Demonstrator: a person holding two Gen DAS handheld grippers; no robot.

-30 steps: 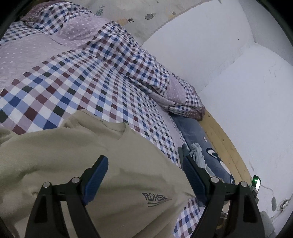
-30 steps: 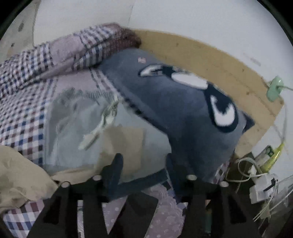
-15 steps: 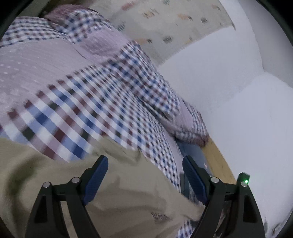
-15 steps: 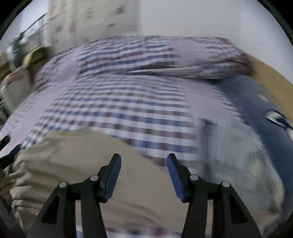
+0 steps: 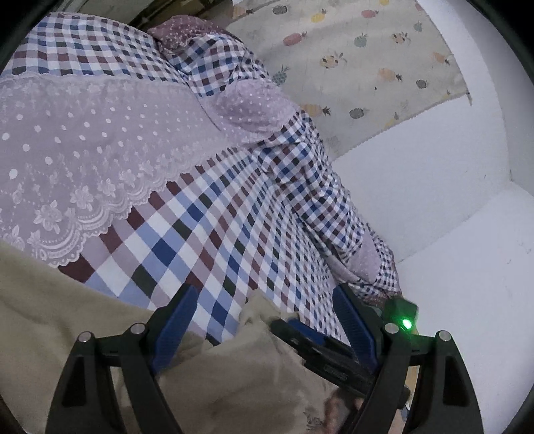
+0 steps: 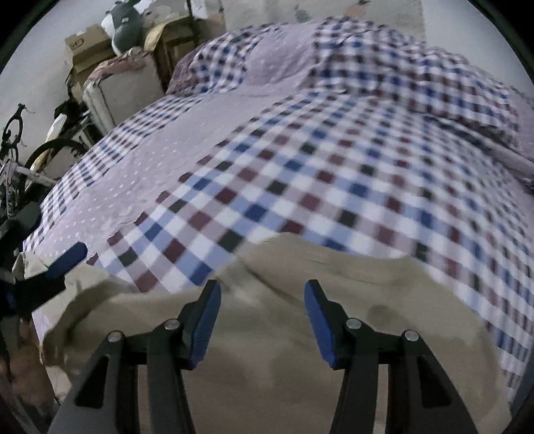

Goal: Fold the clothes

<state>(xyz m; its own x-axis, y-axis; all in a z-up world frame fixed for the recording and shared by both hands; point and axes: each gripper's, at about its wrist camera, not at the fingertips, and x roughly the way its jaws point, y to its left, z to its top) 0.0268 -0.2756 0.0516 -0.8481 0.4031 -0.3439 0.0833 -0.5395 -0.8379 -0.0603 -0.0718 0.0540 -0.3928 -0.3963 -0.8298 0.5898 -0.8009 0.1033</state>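
A beige garment [image 5: 83,360] lies crumpled on the checked bed sheet [image 5: 213,233], filling the bottom of both views. My left gripper [image 5: 267,322] is open just above its edge, blue pads wide apart. Between those pads the right gripper [image 5: 312,340] shows from the side, low over a raised fold of the cloth. In the right wrist view the right gripper [image 6: 263,320] stands open over the beige garment [image 6: 367,300], nothing pinched. The left gripper's blue fingertip [image 6: 68,258] pokes in at the left edge beside the cloth's corner.
A lilac dotted lace panel [image 5: 83,140] covers part of the sheet. A rolled checked quilt [image 5: 300,160] runs along the white wall [image 5: 434,167] under a fruit-print cloth [image 5: 350,60]. Cardboard boxes [image 6: 110,76], a plush toy [image 6: 125,25] and a bicycle [image 6: 20,157] stand beyond the bed's far left.
The right wrist view has swung from the blue pillow and headboard to the beige garment and the bed. The right gripper has come into the left wrist view. Both grippers stayed open.
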